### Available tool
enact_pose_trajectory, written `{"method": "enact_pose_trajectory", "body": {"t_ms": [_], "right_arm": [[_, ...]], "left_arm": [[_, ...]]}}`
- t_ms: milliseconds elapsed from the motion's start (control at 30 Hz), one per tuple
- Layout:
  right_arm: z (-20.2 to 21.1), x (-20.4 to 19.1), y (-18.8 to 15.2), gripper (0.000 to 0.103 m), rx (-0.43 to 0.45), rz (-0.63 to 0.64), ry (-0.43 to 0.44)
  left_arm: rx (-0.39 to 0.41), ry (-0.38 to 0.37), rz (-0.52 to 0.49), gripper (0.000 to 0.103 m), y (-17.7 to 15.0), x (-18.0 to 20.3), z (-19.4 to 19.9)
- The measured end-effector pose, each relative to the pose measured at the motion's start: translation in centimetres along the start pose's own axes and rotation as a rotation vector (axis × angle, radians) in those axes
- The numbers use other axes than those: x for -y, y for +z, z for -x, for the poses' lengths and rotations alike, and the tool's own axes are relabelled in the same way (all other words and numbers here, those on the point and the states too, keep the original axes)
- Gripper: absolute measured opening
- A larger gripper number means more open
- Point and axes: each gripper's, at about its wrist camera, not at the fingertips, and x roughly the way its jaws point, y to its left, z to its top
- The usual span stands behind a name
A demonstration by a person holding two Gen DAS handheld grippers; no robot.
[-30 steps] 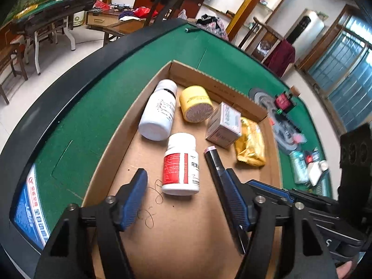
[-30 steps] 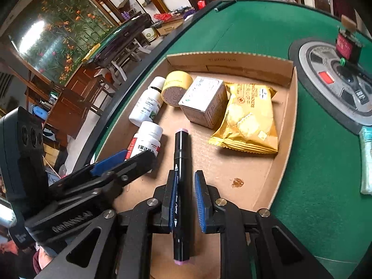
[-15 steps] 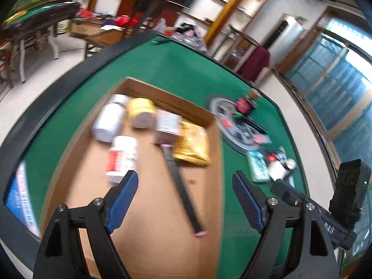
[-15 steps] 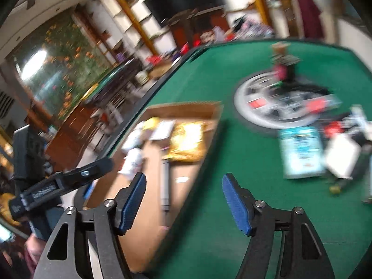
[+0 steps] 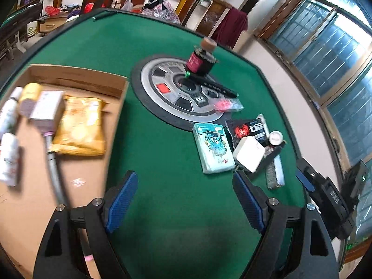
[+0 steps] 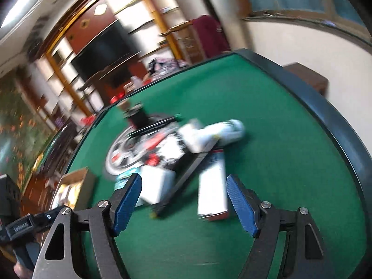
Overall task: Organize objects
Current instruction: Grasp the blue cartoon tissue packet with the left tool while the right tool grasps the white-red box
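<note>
left gripper (image 5: 186, 200) angled down — agape, right gripper (image 6: 183, 200) opening, empty

Green felt covers the tabletop (image 5: 162, 139), rimmed in black. My brown cardboard box (image 5: 76, 79) carries a golden-yellow snack packet (image 5: 79, 127), a pale pink-and-white carton (image 5: 46, 109) and white bottles (image 5: 9, 158) with red labels. A teal tissue pack (image 5: 214, 148) shows a blue cartoon face; a black sachet (image 5: 248, 129) bears a red crab. Blue ribbed pads (image 5: 121, 202) line my black left hand-held gripper (image 5: 186, 202).
</note>
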Motion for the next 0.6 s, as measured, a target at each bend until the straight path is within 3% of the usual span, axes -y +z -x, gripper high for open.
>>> {"method": "enact_pose_trajectory", "body": {"t_ms": [233, 500, 600], "right_arm": [[-1.2, 2.8, -0.5, 0.080, -0.012, -0.079, 0.005], [-1.9, 3.2, -0.5, 0.080, -0.028, -0.106, 0.032], [-2.1, 3.2, -0.6, 0.080, -0.036, -0.110, 0.039]], "left_arm": [[-0.004, 0.075, -0.021, 0.083, 1.3, 2.0, -5.1], [0.012, 0.174, -0.127, 0.083, 2.2, 4.1, -8.2], [0.012, 0.224, -0.213, 0.083, 2.1, 5.9, -9.5]]}}
